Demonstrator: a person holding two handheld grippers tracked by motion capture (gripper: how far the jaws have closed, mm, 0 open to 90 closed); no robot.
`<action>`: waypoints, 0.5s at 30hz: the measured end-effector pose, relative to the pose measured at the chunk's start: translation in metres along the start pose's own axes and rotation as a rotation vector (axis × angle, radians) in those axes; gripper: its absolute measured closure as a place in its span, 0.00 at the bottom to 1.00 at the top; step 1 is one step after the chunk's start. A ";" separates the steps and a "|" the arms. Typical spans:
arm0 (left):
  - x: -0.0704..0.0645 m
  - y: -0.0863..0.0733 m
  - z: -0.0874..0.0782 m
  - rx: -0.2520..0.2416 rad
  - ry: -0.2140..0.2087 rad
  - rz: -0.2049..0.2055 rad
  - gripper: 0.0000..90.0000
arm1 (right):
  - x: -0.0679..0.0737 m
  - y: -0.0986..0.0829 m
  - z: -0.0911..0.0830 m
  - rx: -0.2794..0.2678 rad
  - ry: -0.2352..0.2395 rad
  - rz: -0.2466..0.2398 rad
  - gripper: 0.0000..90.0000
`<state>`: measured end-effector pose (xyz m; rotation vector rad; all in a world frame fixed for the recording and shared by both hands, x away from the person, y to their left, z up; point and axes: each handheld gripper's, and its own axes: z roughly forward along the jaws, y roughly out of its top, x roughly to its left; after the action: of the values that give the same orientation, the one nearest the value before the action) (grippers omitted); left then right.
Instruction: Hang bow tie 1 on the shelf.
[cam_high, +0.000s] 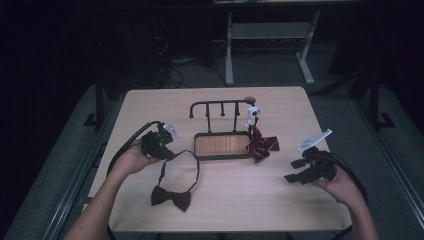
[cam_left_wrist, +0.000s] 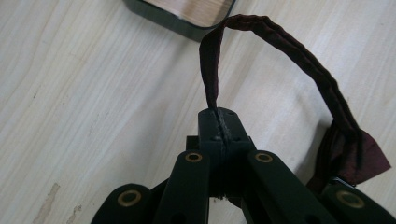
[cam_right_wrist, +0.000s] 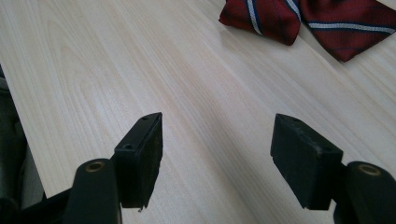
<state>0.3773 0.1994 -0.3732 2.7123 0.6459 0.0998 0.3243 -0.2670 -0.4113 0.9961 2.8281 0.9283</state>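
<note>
Bow tie (cam_high: 171, 198) in dark maroon lay nearest on the tabletop (cam_high: 235, 200), left of centre, its knot flat and its strap (cam_high: 192, 165) looping away toward the far side. The left claw (cam_high: 170, 154) was pinched tight on that strap, jaws meeting with the fabric between them, as the left gripper view showed (cam_left_wrist: 219, 122). The grip sat at the strap's very edge, so a good lift would likely have called for a slow, steady rise, letting the knot trail off the wood rather than jerking it and risking a slip. To the right, well apart, the right claw (cam_high: 294, 170) hung with its jaws spread wide and nothing between them, low over bare wood. It could have steadied the loop if the strap sagged. Farther off stood the stand (cam_high: 222, 131), a wooden tray with a rail of hooks above. A red striped bow tie (cam_high: 261, 143) hung at its right end, so a free hook to the left looked the likely goal.
</note>
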 end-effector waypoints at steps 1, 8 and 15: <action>-0.001 0.001 -0.001 0.000 0.001 0.004 1.00 | 0.000 0.000 0.000 0.000 0.000 0.001 0.38; -0.004 0.004 -0.008 -0.005 -0.004 0.024 1.00 | 0.000 0.000 -0.001 0.000 -0.002 -0.001 0.38; -0.008 0.005 -0.016 -0.021 -0.010 0.032 1.00 | 0.000 0.000 -0.002 0.000 -0.009 -0.002 0.36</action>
<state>0.3696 0.1966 -0.3559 2.7014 0.5958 0.1007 0.3239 -0.2676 -0.4099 0.9951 2.8214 0.9213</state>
